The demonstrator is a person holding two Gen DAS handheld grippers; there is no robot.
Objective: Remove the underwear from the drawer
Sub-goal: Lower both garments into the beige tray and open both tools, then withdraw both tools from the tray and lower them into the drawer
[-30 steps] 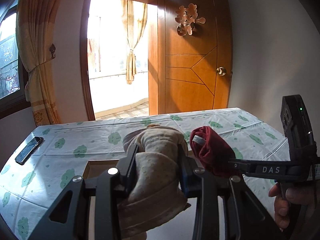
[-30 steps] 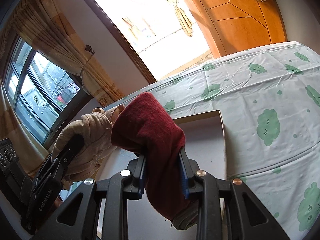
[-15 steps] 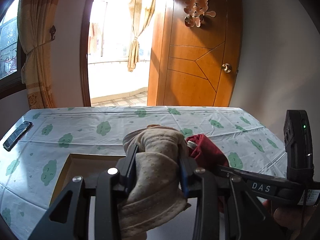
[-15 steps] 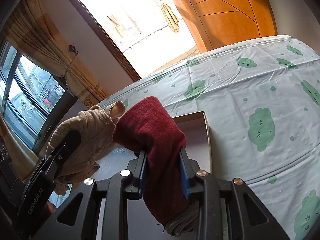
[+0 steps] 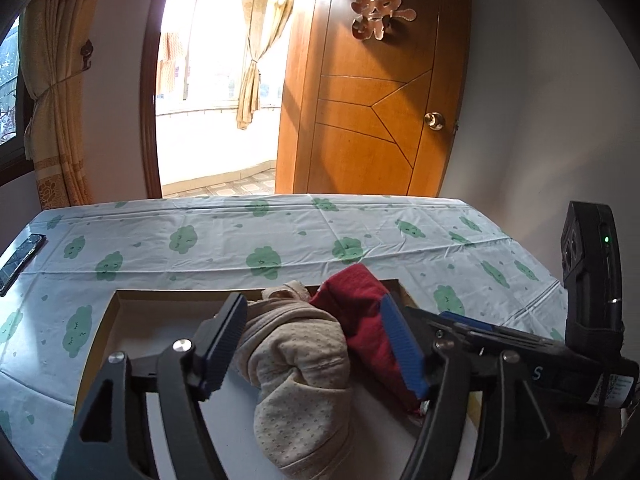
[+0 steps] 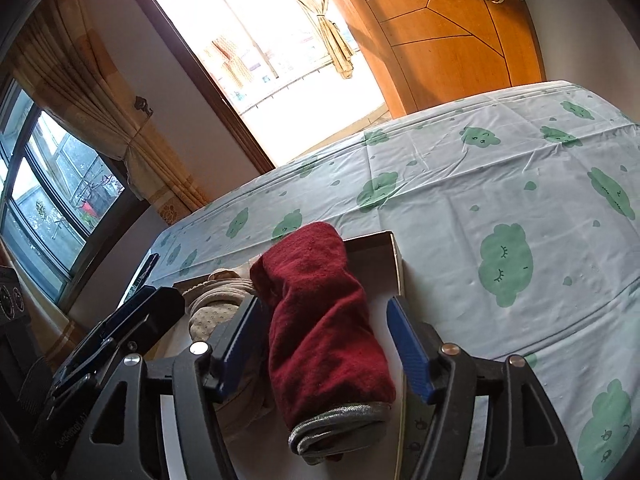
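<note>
Left wrist view: a shallow cardboard tray (image 5: 100,320) sits on the cloud-print tablecloth (image 5: 240,236). Inside the tray, the beige dotted rolled underwear (image 5: 296,364) lies lengthwise between the left gripper (image 5: 316,344), its jaws just opened. Beside it, the dark red rolled underwear (image 6: 324,316) lies likewise within the right gripper (image 6: 324,348), released.
</note>
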